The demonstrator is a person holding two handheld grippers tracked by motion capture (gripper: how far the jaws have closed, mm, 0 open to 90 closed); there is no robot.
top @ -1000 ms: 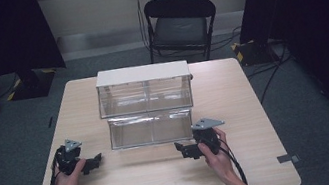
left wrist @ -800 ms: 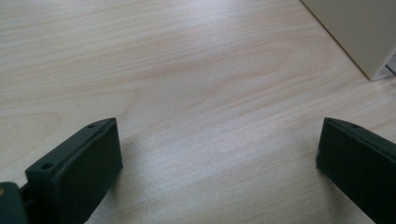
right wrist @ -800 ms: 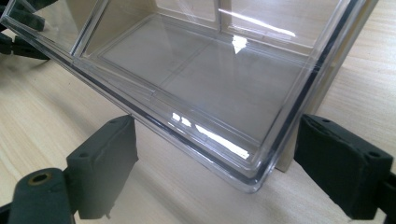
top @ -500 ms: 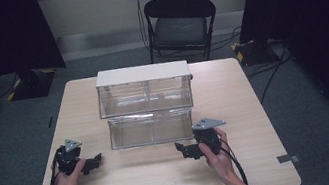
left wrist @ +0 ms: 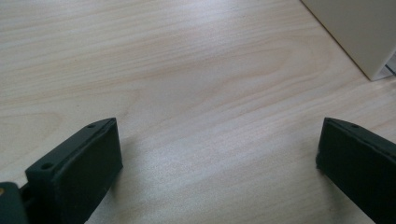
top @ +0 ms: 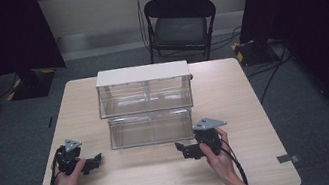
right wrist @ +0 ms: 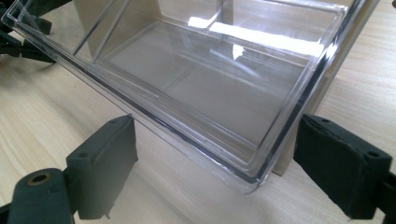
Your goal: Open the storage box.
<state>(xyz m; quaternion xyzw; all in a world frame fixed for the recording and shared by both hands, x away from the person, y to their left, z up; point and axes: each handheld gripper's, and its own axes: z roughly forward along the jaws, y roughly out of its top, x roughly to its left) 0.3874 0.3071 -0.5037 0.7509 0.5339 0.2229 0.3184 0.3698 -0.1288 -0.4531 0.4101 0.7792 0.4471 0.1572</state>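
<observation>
The clear drawer (top: 151,128) stands pulled out of the lower level of the drawer cabinet (top: 144,90), at the middle of the table (top: 246,109).

High view: nothing differs from the frames half a second and one second earlier; both hands, both grippers and the drawer lie at the same places. The left gripper (top: 97,160) rests on the tabletop near the front left corner, its jaws pointing toward the centre, well apart from the drawer. The right gripper (top: 180,149) rests just in front of the drawer's right front corner, its jaws pointing toward the left hand (top: 67,173). The right hand (top: 217,150) grasps its body. A black folding chair (top: 180,24) stands beyond the far table edge. No object lies between either gripper and the drawer.

Left gripper view: the jaws stand wide apart over bare wood, released, with nothing between them. A corner of the cabinet (left wrist: 359,32) shows at the upper right.

Right gripper view: the jaws stand apart, released. The drawer's (right wrist: 210,84) front wall and one rounded corner lie just ahead, between the lines of the two jaws; neither pad touches the plastic. The left gripper appears far off at the upper left.
</observation>
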